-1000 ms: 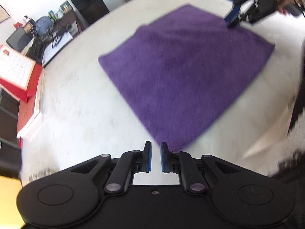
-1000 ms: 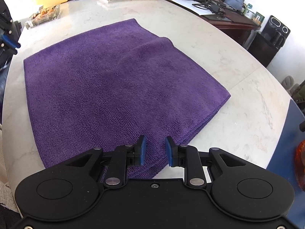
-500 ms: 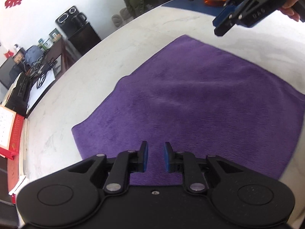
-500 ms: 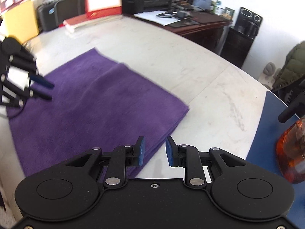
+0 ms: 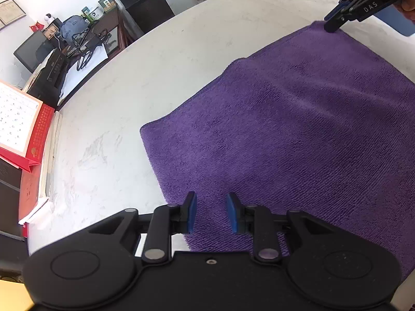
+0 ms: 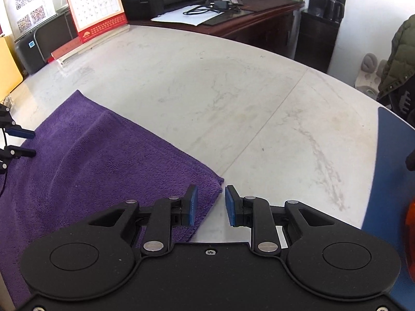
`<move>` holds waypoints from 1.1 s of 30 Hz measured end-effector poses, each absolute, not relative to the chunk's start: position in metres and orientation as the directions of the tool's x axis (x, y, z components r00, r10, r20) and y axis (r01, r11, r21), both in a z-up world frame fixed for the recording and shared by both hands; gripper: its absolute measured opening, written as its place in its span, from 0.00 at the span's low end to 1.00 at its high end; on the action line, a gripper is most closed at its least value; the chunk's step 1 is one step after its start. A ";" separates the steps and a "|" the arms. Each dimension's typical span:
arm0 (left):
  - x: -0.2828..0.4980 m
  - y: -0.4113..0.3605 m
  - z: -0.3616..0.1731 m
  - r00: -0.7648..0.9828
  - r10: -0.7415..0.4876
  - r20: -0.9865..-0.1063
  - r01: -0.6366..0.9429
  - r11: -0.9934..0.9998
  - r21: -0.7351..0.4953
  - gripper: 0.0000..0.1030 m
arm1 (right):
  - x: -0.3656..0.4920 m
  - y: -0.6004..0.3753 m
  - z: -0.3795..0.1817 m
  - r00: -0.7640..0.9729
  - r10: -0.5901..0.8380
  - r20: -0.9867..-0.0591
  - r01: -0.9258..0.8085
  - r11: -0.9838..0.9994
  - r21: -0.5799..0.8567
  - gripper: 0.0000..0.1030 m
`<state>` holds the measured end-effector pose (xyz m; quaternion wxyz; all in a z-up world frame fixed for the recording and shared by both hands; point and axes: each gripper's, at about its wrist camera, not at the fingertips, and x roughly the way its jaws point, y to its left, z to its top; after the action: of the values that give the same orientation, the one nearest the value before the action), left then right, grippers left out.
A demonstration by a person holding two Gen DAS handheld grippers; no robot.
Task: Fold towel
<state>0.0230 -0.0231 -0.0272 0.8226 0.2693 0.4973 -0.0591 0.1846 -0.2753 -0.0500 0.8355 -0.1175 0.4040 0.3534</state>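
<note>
Both grippers shifted to towel (image 5: 298, 134) corners, long axis between

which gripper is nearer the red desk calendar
Left. The left gripper is over the towel edge on the calendar side of the table; the right gripper is at the towel's opposite corner, farther from it.

towel (image 5: 298, 134): solid purple, fine ribbed pile — a little darker along the folded edges
table (image 6: 233, 98): off-white marble with faint grey veining
left gripper (image 5: 210, 213): black body, blue pads
right gripper (image 6: 210, 206): black body, blue pads
calendar (image 6: 94, 2): white grid page on a red stand — gold print at the base
mat (image 6: 389, 181): plain blue
</note>
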 end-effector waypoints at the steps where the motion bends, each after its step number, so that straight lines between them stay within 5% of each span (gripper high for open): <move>1: 0.024 -0.023 -0.027 0.494 0.175 -0.852 0.371 0.843 0.389 0.24 | 0.183 -0.274 -0.050 0.427 0.494 -0.758 -0.691 0.718 0.079 0.12; 8: 0.030 -0.018 -0.027 0.485 0.171 -0.858 0.383 0.840 0.384 0.25 | 0.174 -0.271 -0.042 0.447 0.494 -0.746 -0.711 0.702 0.039 0.04; 33: 0.026 -0.012 -0.027 0.470 0.200 -0.860 0.381 0.833 0.402 0.27 | 0.193 -0.260 -0.056 0.506 0.488 -0.711 -0.682 0.731 0.017 0.06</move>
<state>0.0263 -0.0122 -0.0275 0.8091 0.2836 0.5116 -0.0558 0.1926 -0.2596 -0.0560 0.8572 -0.1342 0.3615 0.3412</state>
